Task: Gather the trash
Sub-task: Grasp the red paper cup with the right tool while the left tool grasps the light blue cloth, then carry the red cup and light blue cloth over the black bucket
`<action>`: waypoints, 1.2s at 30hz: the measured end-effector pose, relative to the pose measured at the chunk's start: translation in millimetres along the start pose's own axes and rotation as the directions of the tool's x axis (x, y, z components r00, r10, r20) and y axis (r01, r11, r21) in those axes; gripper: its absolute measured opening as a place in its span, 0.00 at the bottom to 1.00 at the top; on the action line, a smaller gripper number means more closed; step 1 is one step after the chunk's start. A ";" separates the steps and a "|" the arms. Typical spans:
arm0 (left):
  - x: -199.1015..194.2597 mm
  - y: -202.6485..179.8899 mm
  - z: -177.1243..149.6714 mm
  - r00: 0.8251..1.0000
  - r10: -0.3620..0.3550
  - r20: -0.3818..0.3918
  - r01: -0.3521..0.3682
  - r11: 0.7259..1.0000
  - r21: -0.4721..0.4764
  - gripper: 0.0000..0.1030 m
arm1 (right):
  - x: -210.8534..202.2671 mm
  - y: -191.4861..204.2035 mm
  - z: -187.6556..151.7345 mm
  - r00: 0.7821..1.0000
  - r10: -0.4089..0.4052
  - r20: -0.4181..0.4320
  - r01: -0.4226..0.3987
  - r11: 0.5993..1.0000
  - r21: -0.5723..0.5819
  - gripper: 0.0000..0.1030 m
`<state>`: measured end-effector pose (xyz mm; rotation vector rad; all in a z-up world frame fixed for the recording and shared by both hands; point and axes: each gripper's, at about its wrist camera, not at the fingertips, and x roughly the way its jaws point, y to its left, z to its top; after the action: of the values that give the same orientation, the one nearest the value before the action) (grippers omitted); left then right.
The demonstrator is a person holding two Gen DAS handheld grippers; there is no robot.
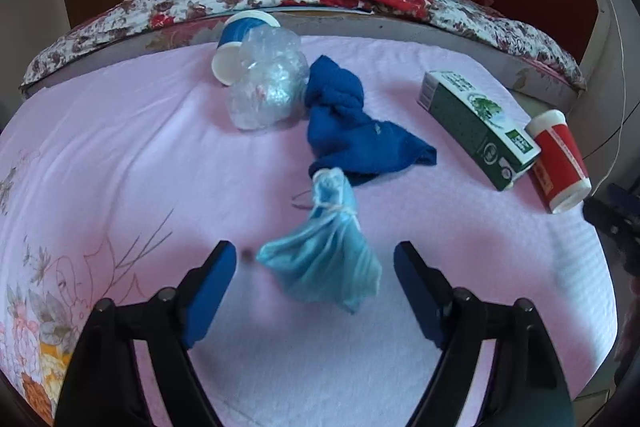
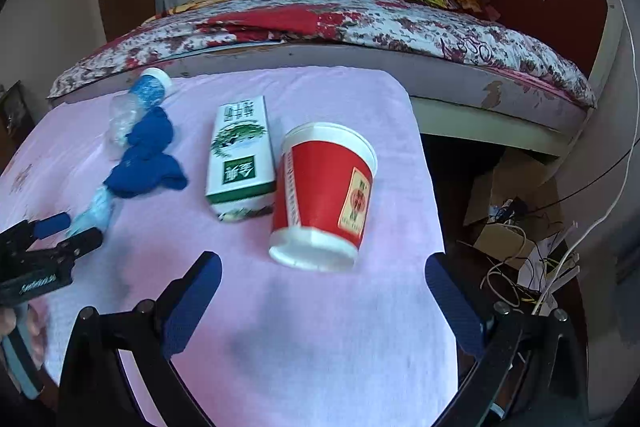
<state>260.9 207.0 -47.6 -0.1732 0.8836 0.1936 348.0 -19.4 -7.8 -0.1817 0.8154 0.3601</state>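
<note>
Left tool (image 1: 316, 259): jaws spread, straddling the light blue tied bag (image 1: 324, 259); pads on either side, not touching it. Nothing pinched yet. The bag lies flat on the pink-covered surface (image 1: 120, 155), knotted neck pointing away from the tool.

Right tool (image 2: 322, 283): jaws spread wide, empty. The red paper cup (image 2: 324, 195) lies on its side just ahead of the pads, white base toward the tool, not between them.

Mid-field: dark blue cloth (image 1: 340, 131), bunched, touching the neck of the tied bag. Green-and-white carton (image 2: 242, 155) lies flat beside the red cup, touching or nearly so.

Far edge: crumpled clear plastic (image 1: 268, 83) against a blue paper cup (image 1: 240, 39), tipped over. Bed (image 2: 360, 23) behind, patterned covers.

Judged step: approach to the first pickups, both sides at once. No bin in view.

Next move, left: close on the bag's bulk; soft, thin film may slip out. Right: advance until the cup sits between the pads, then squeeze lightly; it can roll or crush.
</note>
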 end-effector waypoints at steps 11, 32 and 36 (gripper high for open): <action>10.2 -4.1 7.6 0.999 0.038 -0.001 -0.038 0.999 0.022 0.74 | 29.6 -1.6 9.8 0.999 -0.023 -0.029 0.023 1.000 0.014 0.97; 0.7 -4.5 9.6 0.999 -0.048 0.005 0.048 0.999 -0.017 0.36 | 25.6 -10.4 5.0 0.999 -0.016 -0.042 0.017 0.999 0.037 0.57; -8.4 -12.5 10.9 0.998 -0.060 0.028 0.060 0.998 0.000 0.36 | 7.1 -13.0 -1.8 1.000 -0.021 -0.016 0.021 0.999 0.026 0.57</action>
<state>266.9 196.6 -33.4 -0.1975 0.8495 0.1403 356.1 -30.2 -14.0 -0.1689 0.8329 0.3285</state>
